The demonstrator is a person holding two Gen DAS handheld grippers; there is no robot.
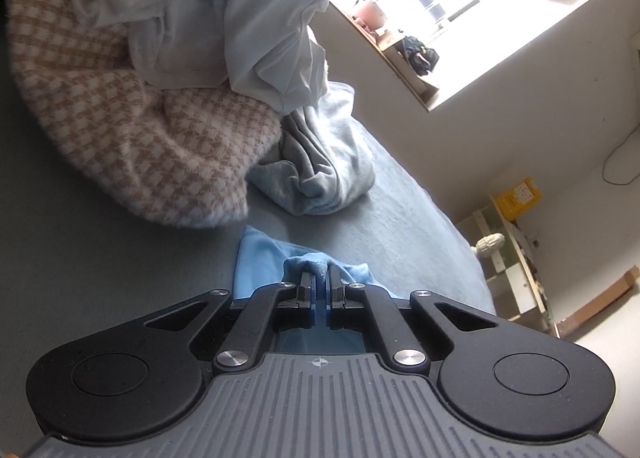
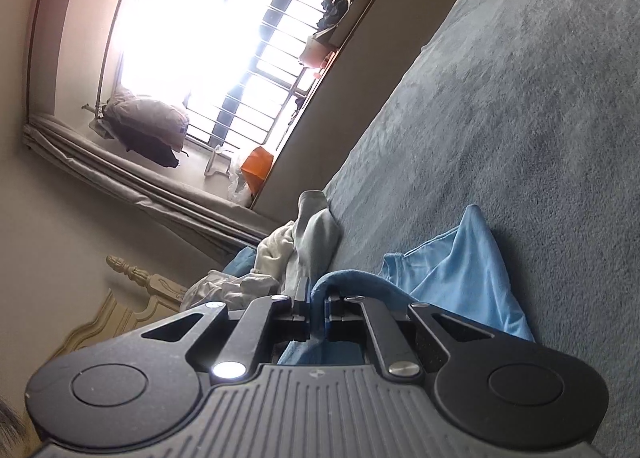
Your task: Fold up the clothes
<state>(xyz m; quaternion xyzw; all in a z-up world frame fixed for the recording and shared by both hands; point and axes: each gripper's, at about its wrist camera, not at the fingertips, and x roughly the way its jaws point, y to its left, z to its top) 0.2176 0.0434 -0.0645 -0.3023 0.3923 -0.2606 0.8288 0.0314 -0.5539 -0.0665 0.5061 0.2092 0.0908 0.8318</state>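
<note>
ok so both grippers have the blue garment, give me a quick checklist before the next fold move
1. Left hand-held gripper pinching the light blue garment: ok, cloth bunched between closed fingers.
2. Right hand-held gripper holding the garment's edge: ok, hem sits between its fingers.
3. Garment spread flat: not ok, it is rumpled.
4. Free bedspread to fold on: ok on the right side.
5. Clothes pile, houndstooth sweater included, apart from the garment: ok, a strip of bedspread lies between.
6. Which corners are held: cannot tell.
</note>
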